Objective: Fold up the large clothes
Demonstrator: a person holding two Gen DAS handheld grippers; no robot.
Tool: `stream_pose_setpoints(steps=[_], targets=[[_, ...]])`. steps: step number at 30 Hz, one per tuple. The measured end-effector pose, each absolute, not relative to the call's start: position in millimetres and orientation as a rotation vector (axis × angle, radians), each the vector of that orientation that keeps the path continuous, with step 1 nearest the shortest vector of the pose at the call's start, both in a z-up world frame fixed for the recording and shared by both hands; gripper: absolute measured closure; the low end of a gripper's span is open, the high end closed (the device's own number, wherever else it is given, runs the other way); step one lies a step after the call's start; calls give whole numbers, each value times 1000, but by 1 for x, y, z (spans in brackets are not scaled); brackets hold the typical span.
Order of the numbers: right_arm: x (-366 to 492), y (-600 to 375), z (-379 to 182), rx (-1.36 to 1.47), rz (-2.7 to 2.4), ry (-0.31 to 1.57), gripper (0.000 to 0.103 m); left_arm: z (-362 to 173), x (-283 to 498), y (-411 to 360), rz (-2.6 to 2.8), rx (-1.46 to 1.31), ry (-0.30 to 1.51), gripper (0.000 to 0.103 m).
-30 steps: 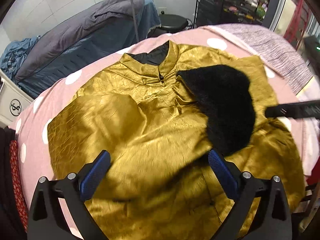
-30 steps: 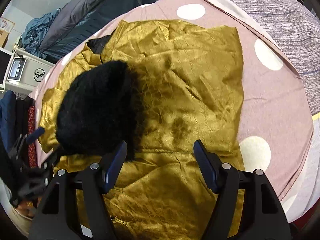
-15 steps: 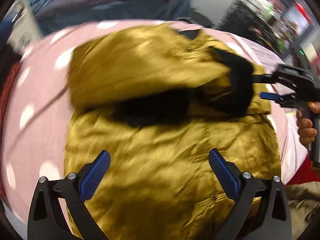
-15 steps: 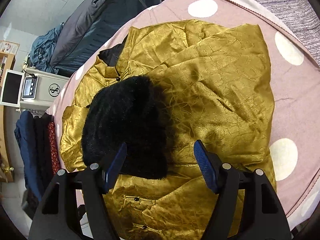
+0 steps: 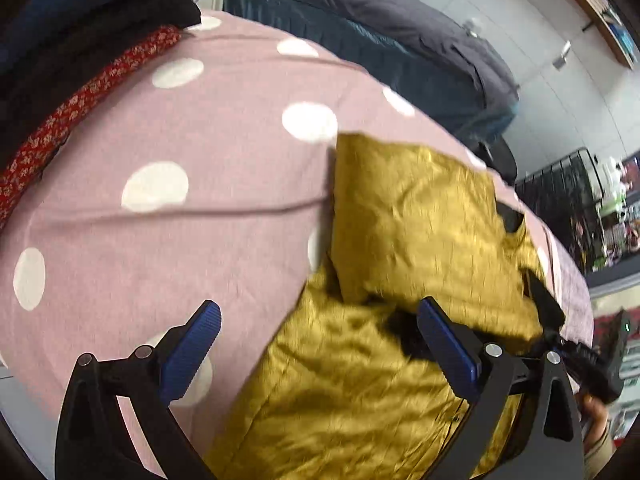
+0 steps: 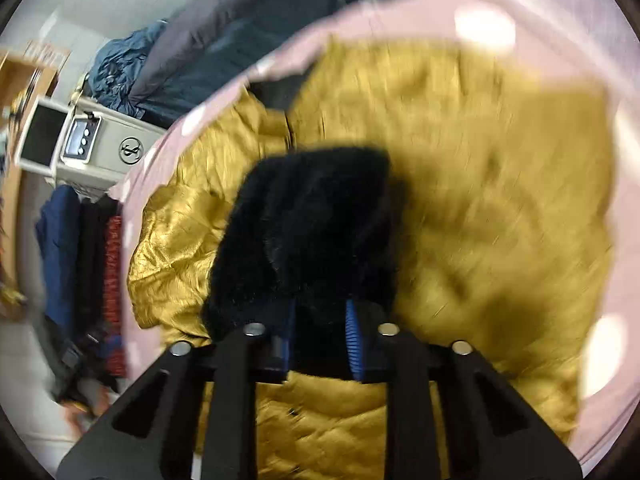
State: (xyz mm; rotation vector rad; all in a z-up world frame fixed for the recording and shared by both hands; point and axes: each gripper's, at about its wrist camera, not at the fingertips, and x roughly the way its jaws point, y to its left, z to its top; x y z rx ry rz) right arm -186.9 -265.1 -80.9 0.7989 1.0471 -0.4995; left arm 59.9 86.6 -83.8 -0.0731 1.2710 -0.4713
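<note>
A shiny gold jacket (image 5: 400, 220) (image 6: 500, 200) lies spread on a pink sheet with white dots (image 5: 200, 160), one sleeve folded across its body. A flap of its black fur lining (image 6: 312, 220) is turned out over the gold cloth. My right gripper (image 6: 320, 332) is closing on the near edge of that flap, and the fur is pinched between its blue pads. My left gripper (image 5: 320, 344) stands open over the jacket's side edge, one finger above bare sheet and the other above gold cloth, with nothing held. The right gripper (image 5: 580, 356) also shows at the left wrist view's right edge.
A dark blue and grey bedding heap (image 5: 380, 40) lies beyond the sheet. Red patterned cloth (image 5: 60, 116) and stacked dark clothes border one side. A beige device with a small screen (image 6: 100, 140) stands past the jacket's collar end. A black rack (image 5: 560, 184) is further off.
My right gripper went from wide open to closed on the black fur flap. My left gripper rolled and swung sideways, from above the jacket's middle to its edge by the bare sheet.
</note>
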Motion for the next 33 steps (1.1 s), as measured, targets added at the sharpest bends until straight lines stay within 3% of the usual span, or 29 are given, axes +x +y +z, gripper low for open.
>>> stream_pose_setpoints(steps=[3, 7, 8, 11, 12, 19, 21, 27, 33], targets=[[-179, -258, -65, 541, -585, 1113, 84, -77, 66, 71, -485, -51, 1229, 6], [-176, -258, -88, 535, -544, 1224, 81, -79, 60, 39, -548, 7, 1226, 7], [-175, -255, -97, 518, -550, 1261, 76, -79, 57, 27, -569, 33, 1223, 7], [-183, -256, -107, 515, -633, 1330, 44, -81, 43, -10, -622, 141, 1201, 6], [-188, -258, -101, 546, -665, 1301, 42, -82, 36, -22, -634, 185, 1193, 6], [-207, -256, -36, 494, -714, 989, 39, -74, -3, -95, -745, 417, 1076, 6], [-193, -250, -45, 492, -582, 1032, 34, -80, -16, -119, -759, 525, 1056, 6], [-165, -236, -117, 442, -526, 1271, 34, -134, -21, -142, -729, 683, 1146, 6], [-161, -246, -151, 497, -496, 1309, 29, -174, -3, -139, -718, 671, 1231, 5]])
